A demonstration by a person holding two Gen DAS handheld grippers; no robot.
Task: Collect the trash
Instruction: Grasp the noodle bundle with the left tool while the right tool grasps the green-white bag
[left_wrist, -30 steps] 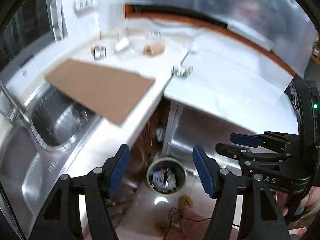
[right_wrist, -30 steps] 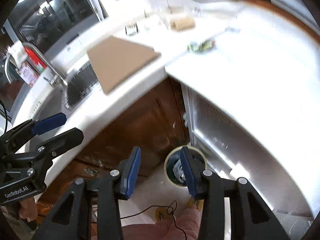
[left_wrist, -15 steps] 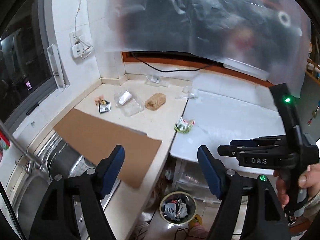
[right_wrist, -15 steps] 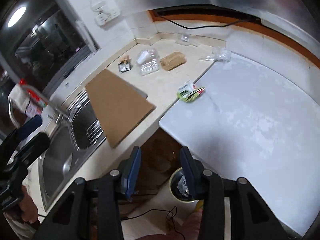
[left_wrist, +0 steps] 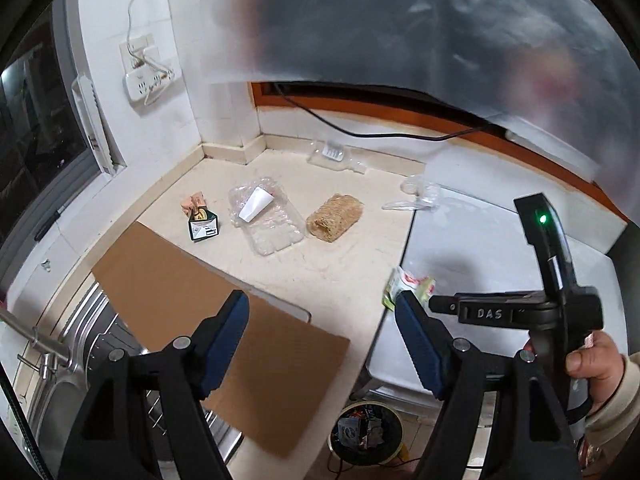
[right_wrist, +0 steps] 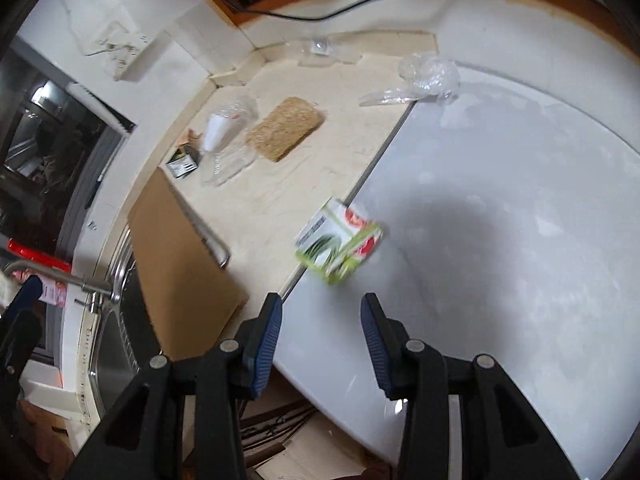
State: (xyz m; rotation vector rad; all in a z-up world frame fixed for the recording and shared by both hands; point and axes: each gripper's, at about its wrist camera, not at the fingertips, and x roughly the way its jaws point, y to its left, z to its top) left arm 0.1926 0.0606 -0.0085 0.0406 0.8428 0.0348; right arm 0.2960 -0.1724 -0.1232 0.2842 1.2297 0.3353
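1. The right tool hangs with its jaws spread wide and nothing between them, above the near edge of the grey part of the desk.
2. The left tool is likewise wide apart and holds nothing; below it on the floor stands a trash bin with scraps inside.
3. A green and white wrapper lies just beyond the right tool, across the seam between the grey and cream surfaces.
4. A cardboard sheet partly covers the sink.
5. Farther back lie a brown block, a clear plastic tray, a small dark carton and crumpled clear plastic.
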